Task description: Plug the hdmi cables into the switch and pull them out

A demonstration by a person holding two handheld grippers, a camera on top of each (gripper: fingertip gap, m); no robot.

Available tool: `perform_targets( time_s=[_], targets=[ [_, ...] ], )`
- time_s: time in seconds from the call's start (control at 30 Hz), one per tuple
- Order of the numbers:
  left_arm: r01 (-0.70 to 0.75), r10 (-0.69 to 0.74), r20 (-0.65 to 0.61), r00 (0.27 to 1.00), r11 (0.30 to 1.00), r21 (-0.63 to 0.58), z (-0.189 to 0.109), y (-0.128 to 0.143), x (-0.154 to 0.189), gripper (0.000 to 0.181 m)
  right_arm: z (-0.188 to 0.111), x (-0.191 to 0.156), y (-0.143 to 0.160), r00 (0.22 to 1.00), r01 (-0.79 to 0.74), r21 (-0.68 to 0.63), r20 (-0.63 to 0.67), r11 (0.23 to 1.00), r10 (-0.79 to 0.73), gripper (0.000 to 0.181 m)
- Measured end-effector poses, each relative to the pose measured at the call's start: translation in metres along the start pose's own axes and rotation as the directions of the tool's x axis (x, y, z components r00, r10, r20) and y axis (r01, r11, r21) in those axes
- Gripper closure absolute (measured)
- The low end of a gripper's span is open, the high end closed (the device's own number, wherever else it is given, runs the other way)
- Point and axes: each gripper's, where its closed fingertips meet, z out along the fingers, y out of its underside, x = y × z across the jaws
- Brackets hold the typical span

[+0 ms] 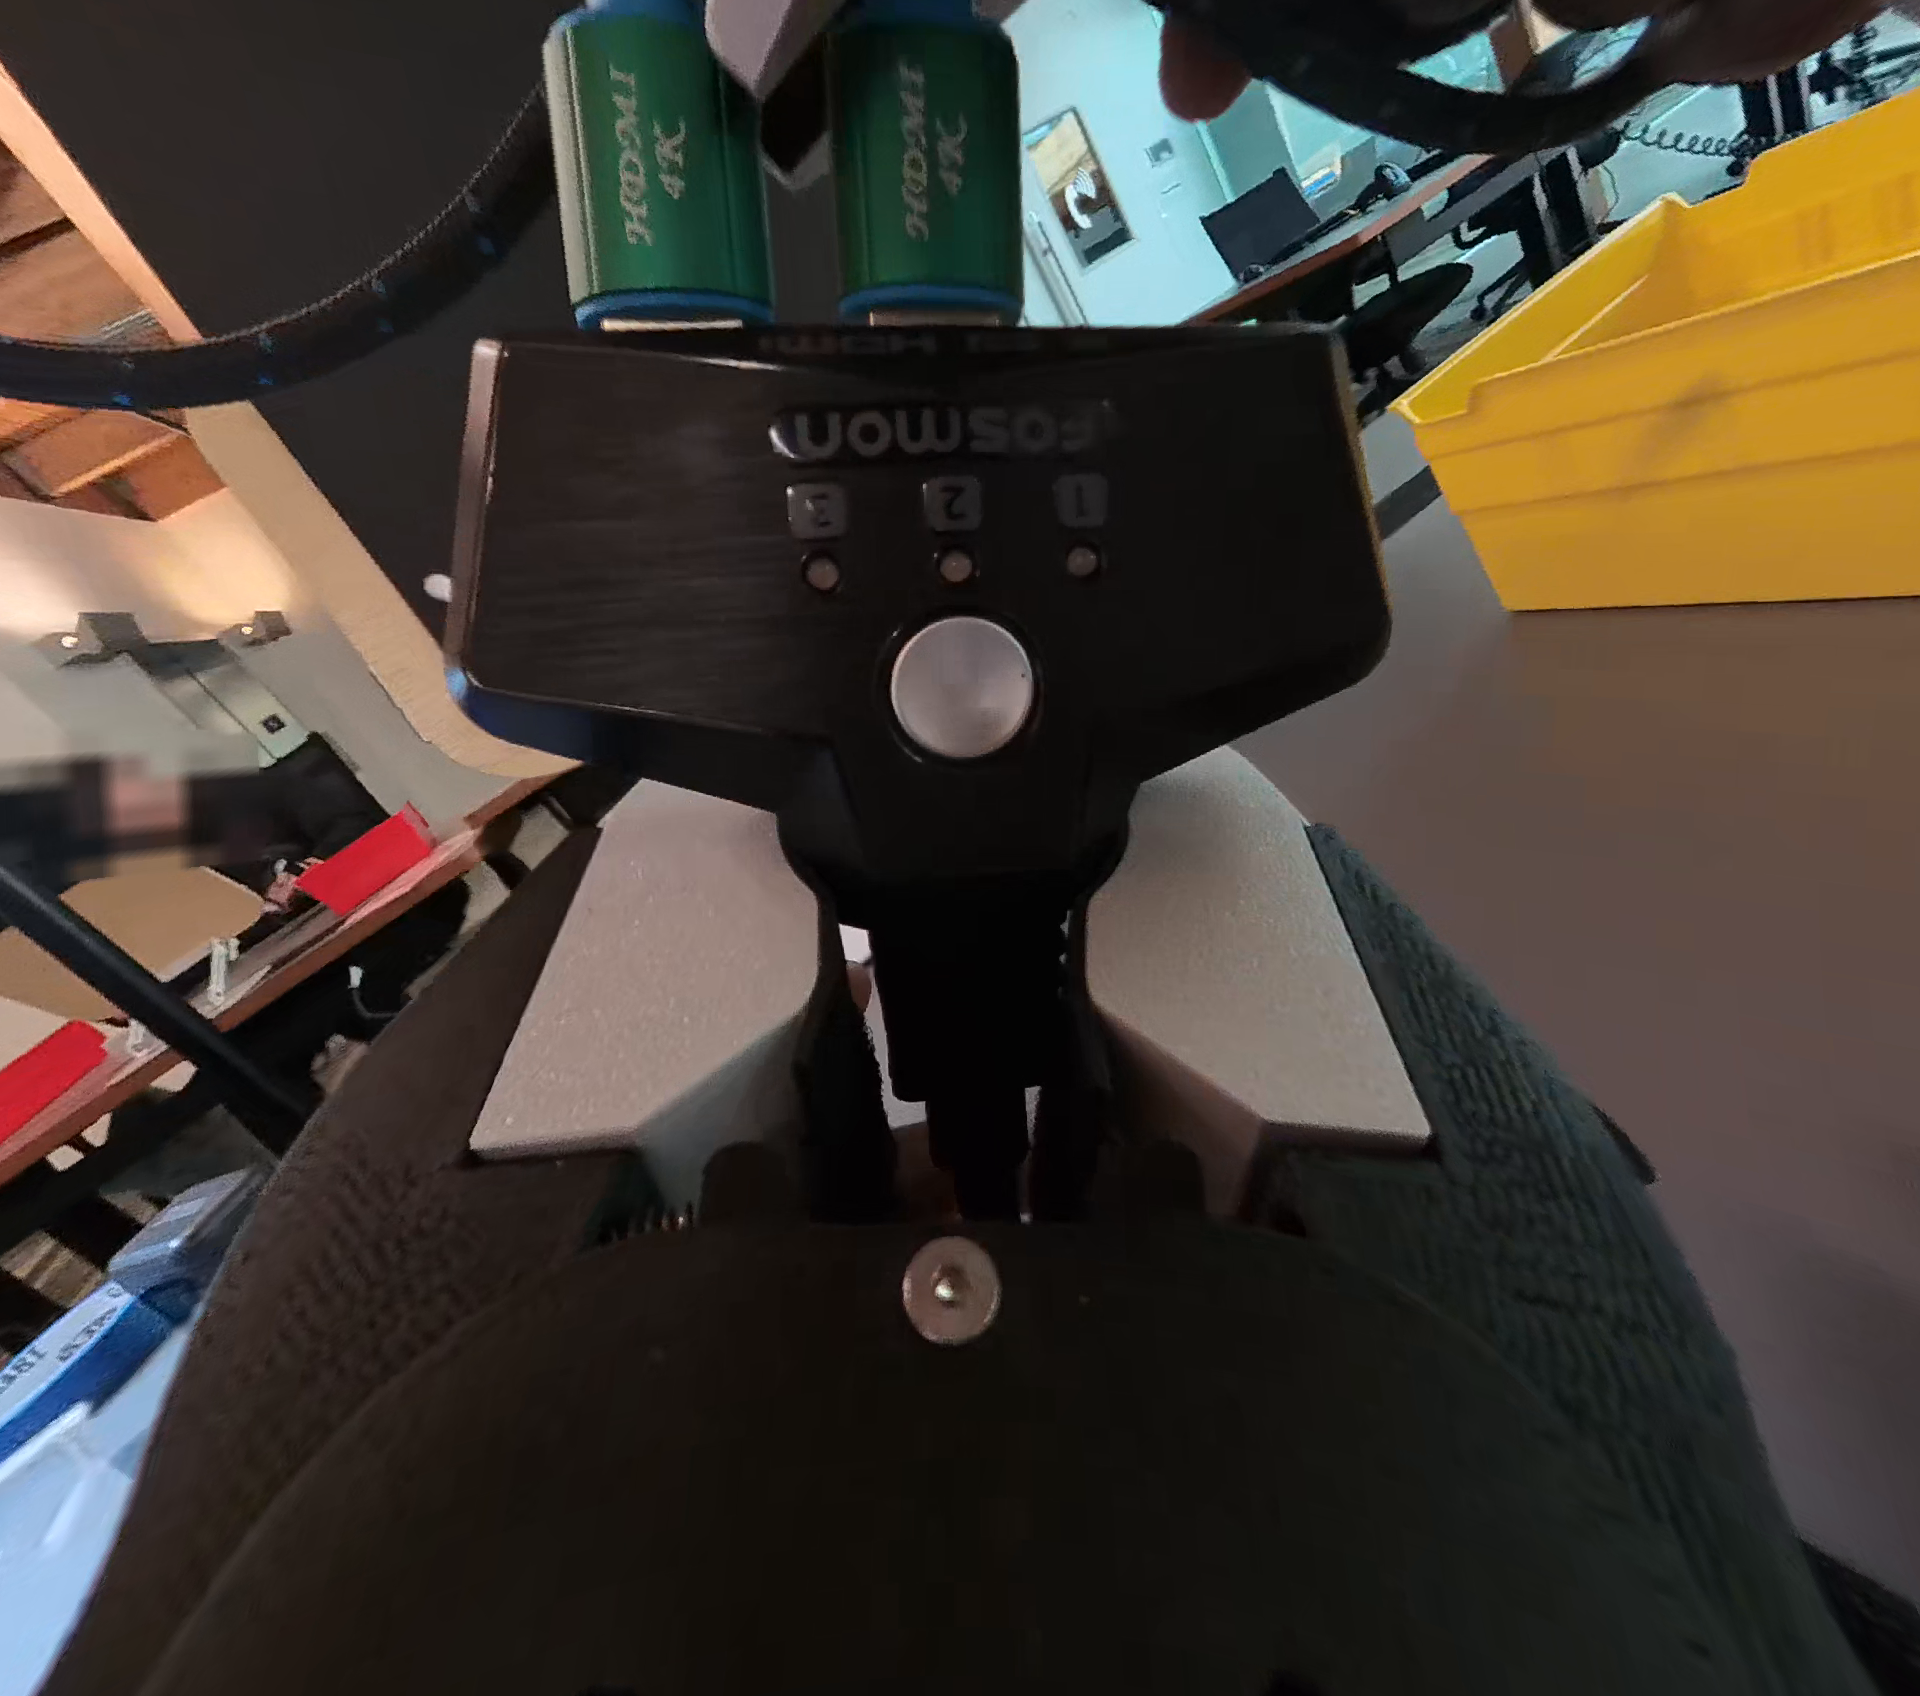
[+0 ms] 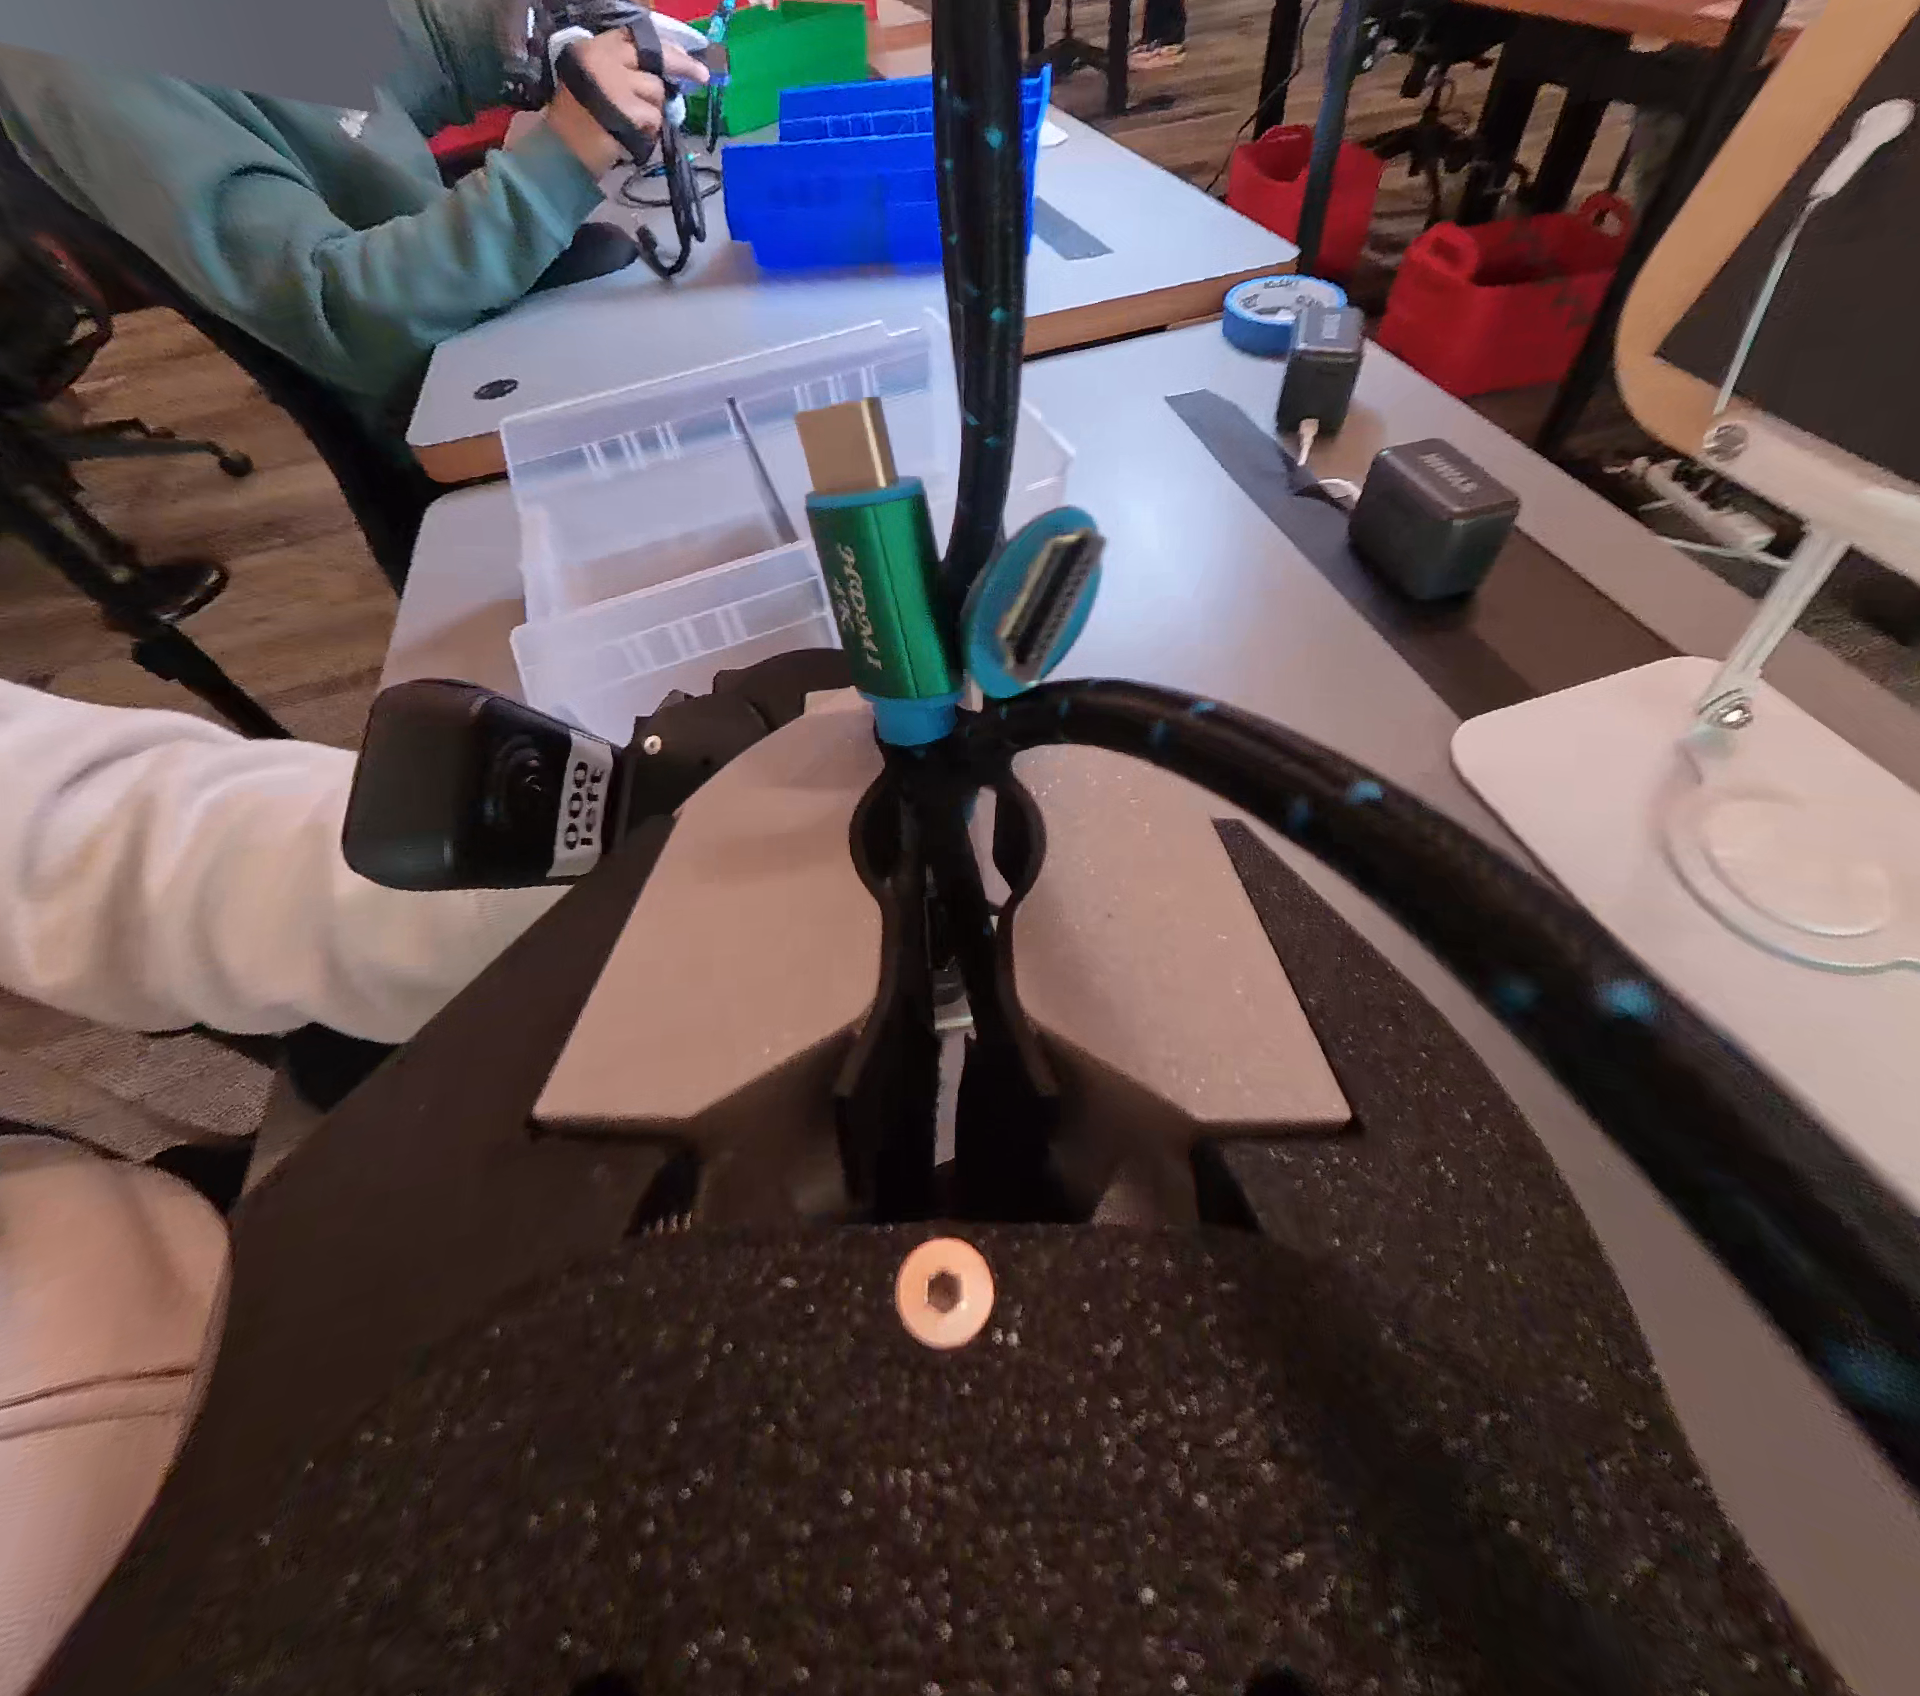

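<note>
Black brushed-metal HDMI switch (image 1: pixel 914 545) clamped by tail in left gripper (image 1: pixel 961 1002) jaws; two green plugs (image 1: pixel 665 171) seated, rear ports hidden. Right gripper (image 2: pixel 940 815) jaws pinch braided black cables (image 2: pixel 966 192); two loose plugs (image 2: pixel 883 576) above desk (image 2: pixel 1195 607).

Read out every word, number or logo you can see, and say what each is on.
I won't quote writing; these things bear it.
Black switch: logo, three small marks, edge print.
Green plugs in it: pale lettering.
Loose green plug, on cables in the right tongs: lettering.
Grey cube: faint embossed word.
Blue tape roll: print, too blurred to read.
Camera: label strip.
</note>
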Motion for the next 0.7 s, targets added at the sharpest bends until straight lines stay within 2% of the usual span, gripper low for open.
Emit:
perform_targets(
  time_s=[0.1,0.4,0.43,0.47,0.5,0.53,0.6,0.7],
  targets=[
    [0.042,-0.042,-0.042,0.998,0.999,0.006,0.001,0.001,0.006,0.14,-0.012,0.008,-0.011,0.998,0.041,0.064,-0.04,0.997,-0.039,0.171],
    [0.194,-0.198,-0.141,0.97,0.98,-0.042,0.002,0.001,0.024,0.143,-0.023,0.016,-0.014,0.982,0.158,0.054,-0.114,0.986,-0.151,0.17],
    [0.224,-0.233,-0.132,0.963,0.971,-0.081,0.001,0.014,0.022,0.143,-0.041,0.027,-0.034,0.968,0.178,0.169,-0.21,0.969,-0.141,0.173],
    [0.271,-0.286,-0.115,0.951,0.954,-0.129,0.001,0.028,0.015,0.145,-0.077,0.039,-0.055,0.948,0.199,0.287,-0.298,0.937,-0.111,0.173],
    [0.334,-0.35,-0.09,0.932,0.93,-0.156,0.001,0.036,0.007,0.145,-0.124,0.045,-0.073,0.939,0.207,0.406,-0.337,0.89,-0.065,0.174],
    [0.399,-0.411,-0.064,0.909,0.905,-0.146,0.002,0.036,-0.001,0.144,-0.167,0.043,-0.08,0.933,0.236,0.473,-0.355,0.849,-0.062,0.174],
    [0.447,-0.453,-0.048,0.89,0.889,-0.098,0.001,0.028,-0.005,0.142,-0.222,0.035,-0.069,0.933,0.247,0.459,-0.351,0.853,-0.081,0.173],
    [0.364,-0.369,-0.089,0.925,0.929,-0.066,0.003,0.015,0.007,0.141,-0.264,0.052,-0.024,0.89,0.15,0.27,-0.456,0.951,-0.011,0.172]
  ],
)
